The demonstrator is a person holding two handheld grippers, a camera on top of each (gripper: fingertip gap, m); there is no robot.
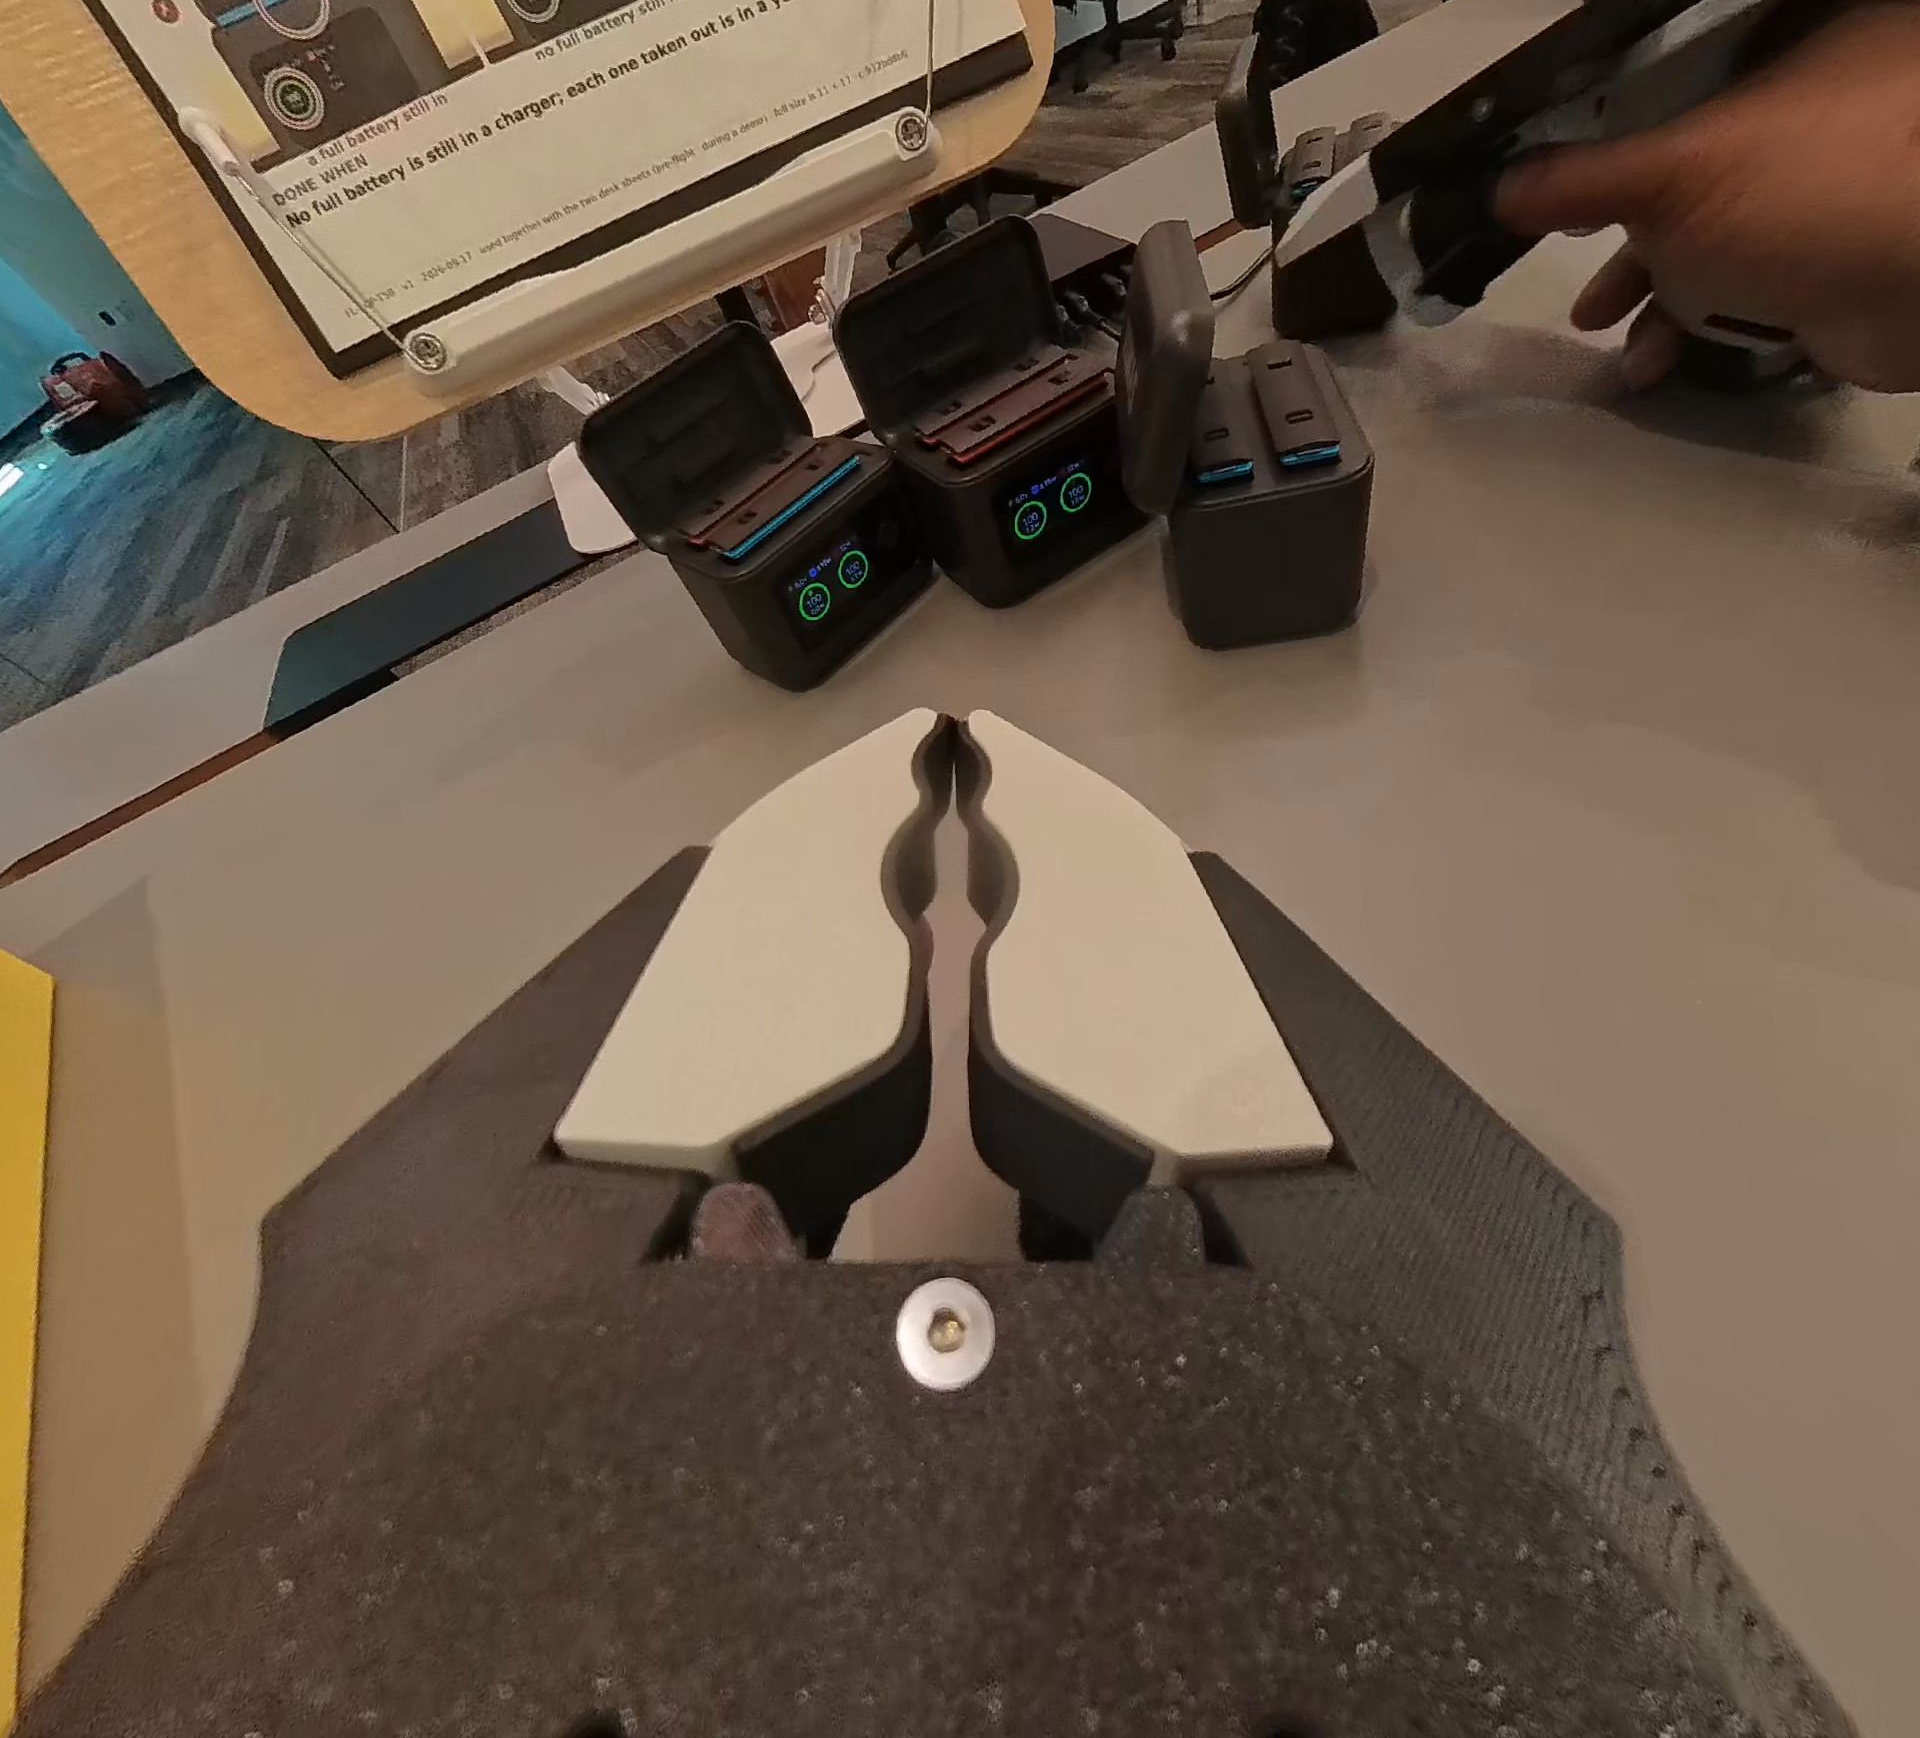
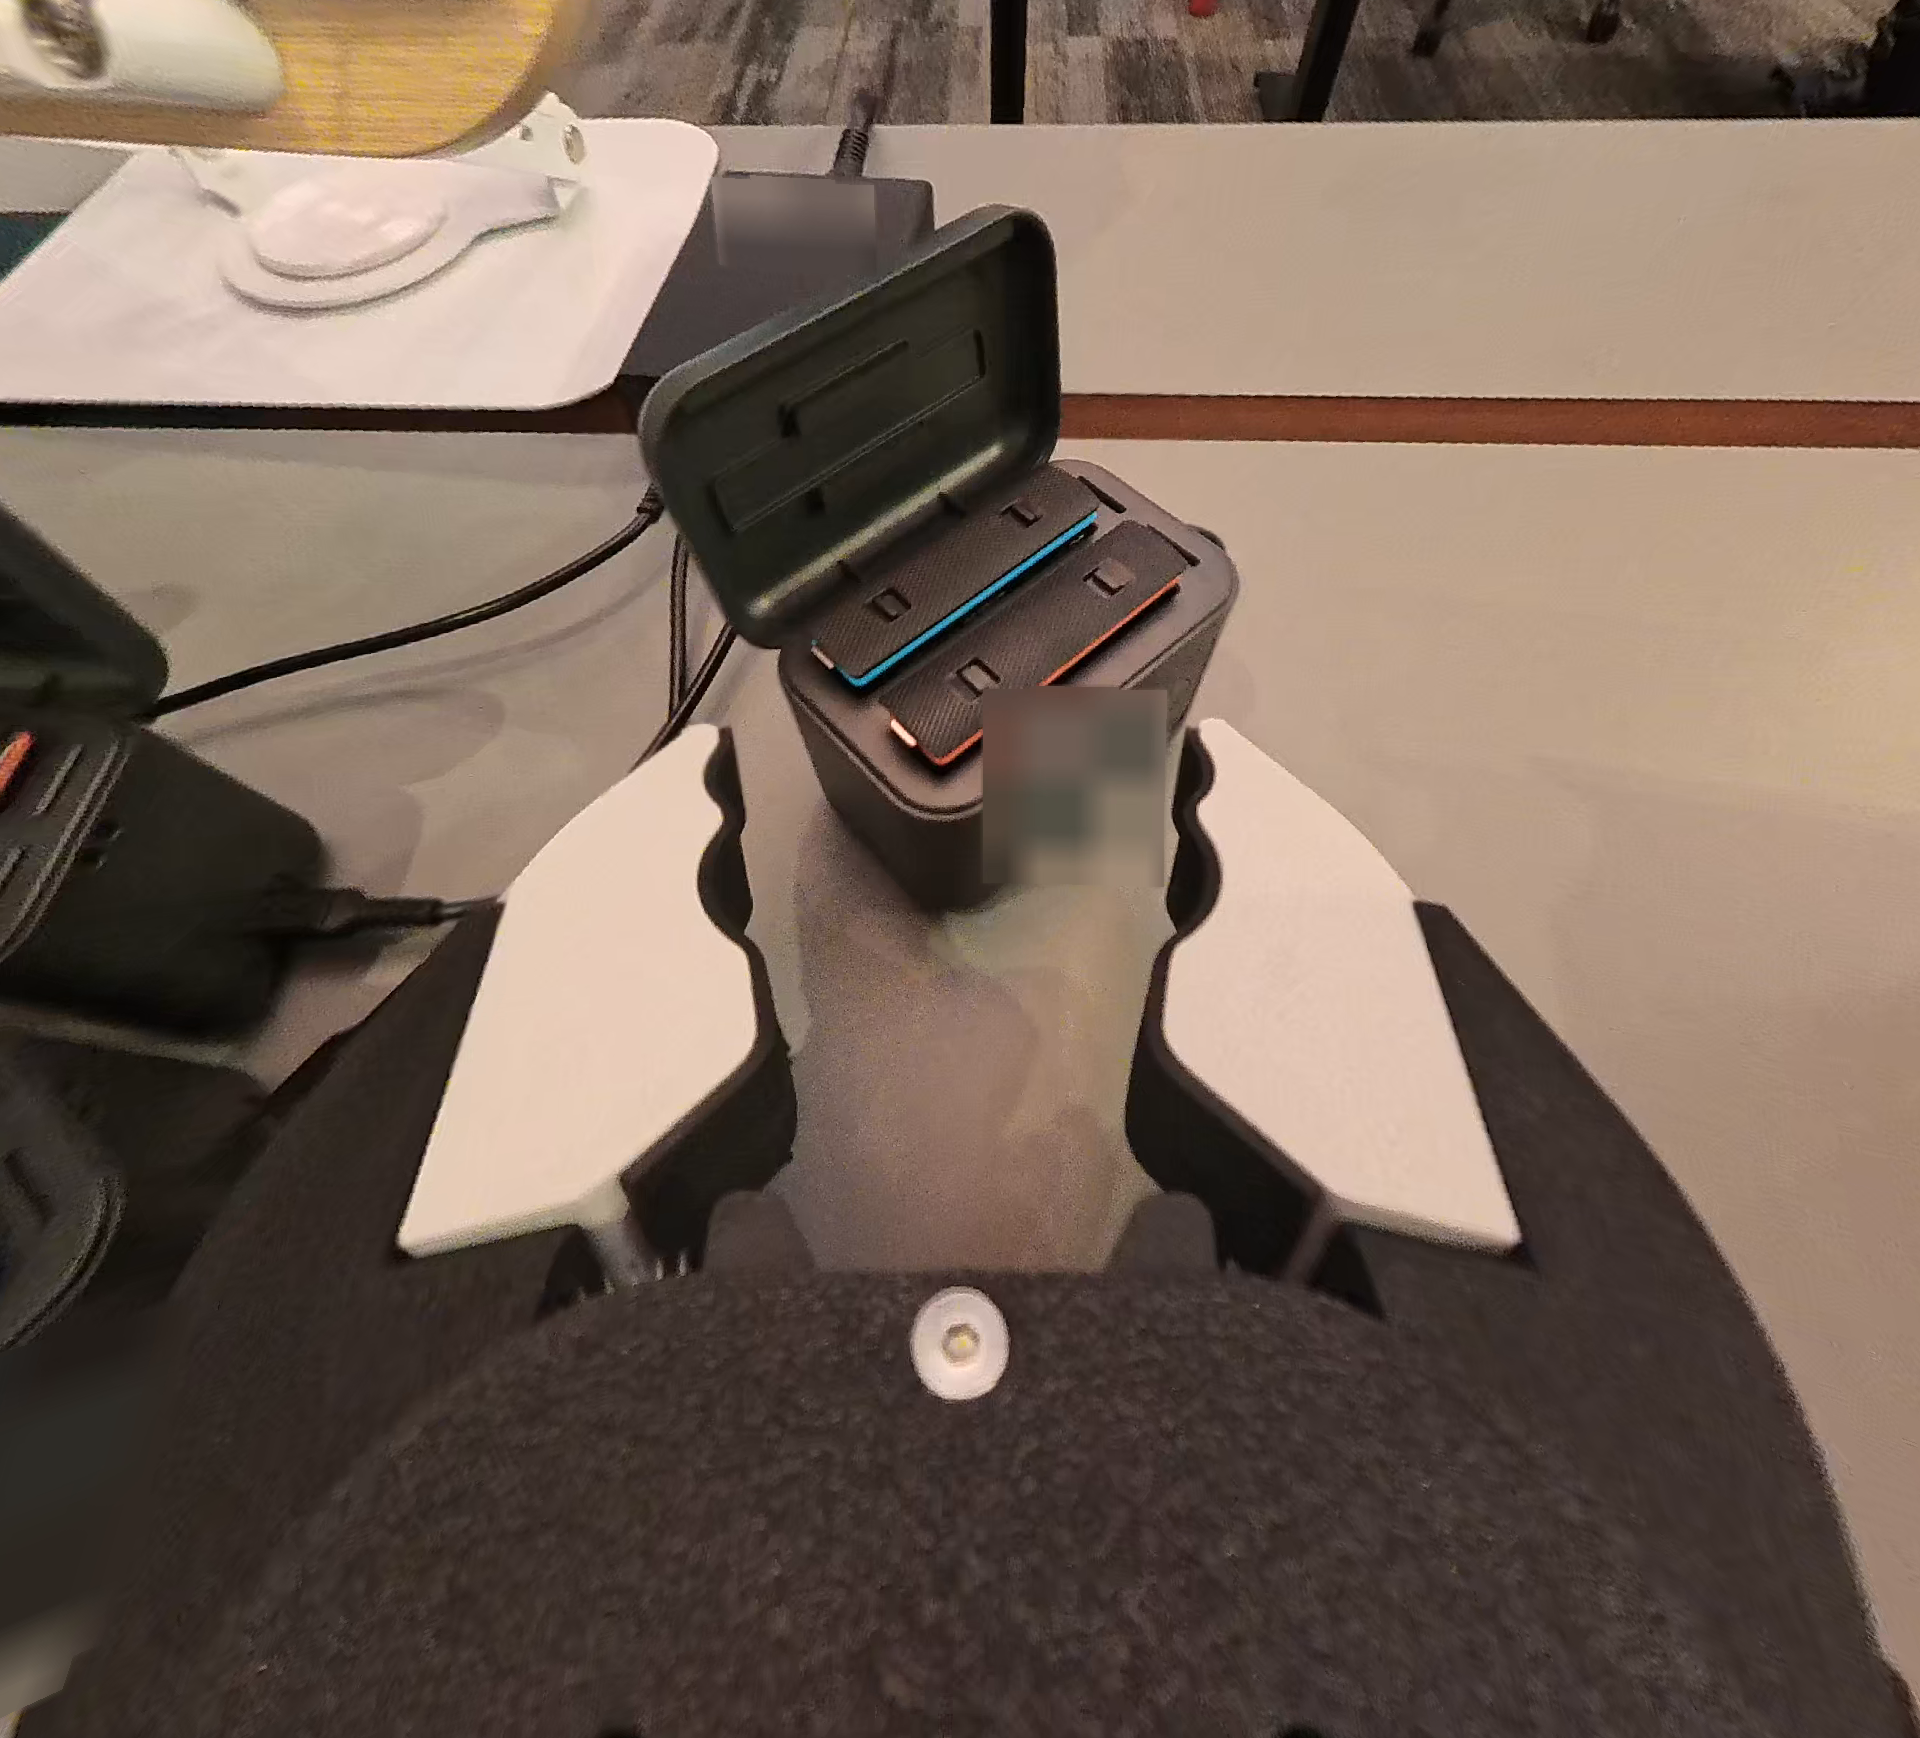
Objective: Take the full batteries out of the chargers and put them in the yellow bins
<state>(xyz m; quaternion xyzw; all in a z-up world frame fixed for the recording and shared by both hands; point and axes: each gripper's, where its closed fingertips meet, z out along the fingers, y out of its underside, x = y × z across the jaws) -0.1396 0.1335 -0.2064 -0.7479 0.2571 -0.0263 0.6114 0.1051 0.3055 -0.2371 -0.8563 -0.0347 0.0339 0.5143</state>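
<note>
Left gripper [image 1: 951, 727]: nearest the lens in the left wrist view, white fingers [image 1: 790, 950] pressed together at the tips, nothing between them, above bare grey worktop [image 1: 1507, 857].
Yellow bin [image 1: 23, 1273]: only a yellow edge shows, at the left border beside the left gripper.
Three chargers: beyond the left gripper, lids up. Left charger [image 1: 790, 587] and middle charger [image 1: 1029, 525] each show a screen with two green rings; right charger [image 1: 1262, 545] shows its plain side.
Batteries: still seated in all three chargers; blue-edged tops [image 1: 1262, 457] stand in the right charger.
Instruction board [image 1: 499, 78]: on a stand, above and behind the left charger.
Right gripper [image 2: 956, 753]: fingers [image 2: 613, 961] spread wide, empty, pointing at a fourth charger [image 2: 997, 649] straight ahead, not touching it.
Fourth charger: lid raised, blue-edged battery [image 2: 966, 587] nearer the lid, orange-edged battery [image 2: 1039, 649] in front of it.
Cables [image 2: 416, 628]: run from left of the fourth charger.
Hand [image 1: 1714, 254]: holds the right gripper, far right of the three chargers.
</note>
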